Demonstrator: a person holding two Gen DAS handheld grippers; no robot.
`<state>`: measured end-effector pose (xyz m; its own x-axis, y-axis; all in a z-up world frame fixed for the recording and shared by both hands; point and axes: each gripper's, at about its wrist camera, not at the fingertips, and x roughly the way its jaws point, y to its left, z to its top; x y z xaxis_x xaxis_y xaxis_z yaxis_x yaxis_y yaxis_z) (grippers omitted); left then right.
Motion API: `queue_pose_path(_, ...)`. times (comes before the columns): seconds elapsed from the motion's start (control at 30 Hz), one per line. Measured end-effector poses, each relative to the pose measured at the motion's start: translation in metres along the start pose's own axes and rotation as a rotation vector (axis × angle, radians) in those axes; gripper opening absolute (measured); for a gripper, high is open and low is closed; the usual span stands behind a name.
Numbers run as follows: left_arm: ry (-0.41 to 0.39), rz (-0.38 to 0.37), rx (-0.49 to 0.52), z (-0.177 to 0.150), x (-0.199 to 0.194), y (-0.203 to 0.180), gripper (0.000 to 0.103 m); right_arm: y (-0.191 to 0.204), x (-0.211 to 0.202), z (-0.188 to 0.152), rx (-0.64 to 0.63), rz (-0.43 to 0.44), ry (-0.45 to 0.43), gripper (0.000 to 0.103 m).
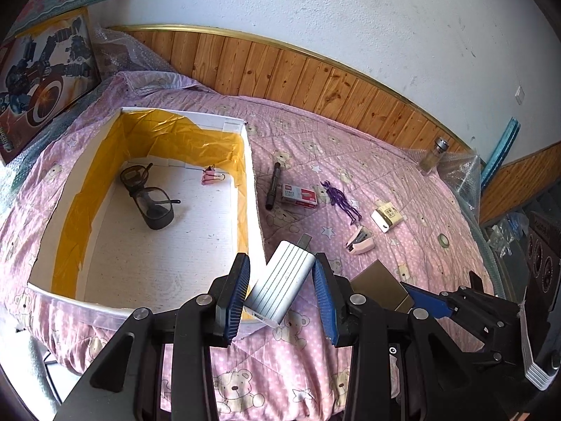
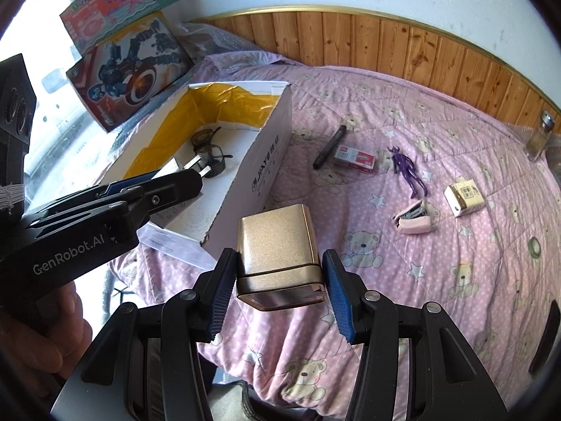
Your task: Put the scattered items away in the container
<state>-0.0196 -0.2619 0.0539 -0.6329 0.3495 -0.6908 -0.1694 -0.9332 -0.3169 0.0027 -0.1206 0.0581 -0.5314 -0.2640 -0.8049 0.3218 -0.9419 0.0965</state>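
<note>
Pink teddy-bear quilt (image 1: 403,182), white cardboard box (image 1: 250,175) half filled.
Your left gripper (image 1: 282,280) grips a silver charger (image 1: 284,277), right gripper (image 2: 280,289) clamps a gold tin (image 2: 278,249); drop both in next.

Left gripper (image 1: 282,282) fingers (image 1: 238,287) clamp a tilted charger (image 1: 280,280). Right gripper (image 2: 280,287) fingers (image 2: 338,294) pinch a gold tin (image 2: 278,256). A hand (image 2: 38,333) grips the left handle.

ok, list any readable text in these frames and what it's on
"GenRobot.AI": side of the left gripper.
"JIAYE": outer wall of the white box; characters beside it too blurred.
Red staple box, cream packet, toy boxes: print unreadable.
</note>
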Motion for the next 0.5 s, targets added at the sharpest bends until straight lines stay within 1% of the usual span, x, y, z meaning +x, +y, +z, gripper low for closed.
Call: queue_pose_path(0.5, -0.043, 0.018, -0.067, 0.016, -0.017, 0.04, 0.038, 0.051, 0.007, 0.041, -0.09, -0.053, 0.019, 0.053)
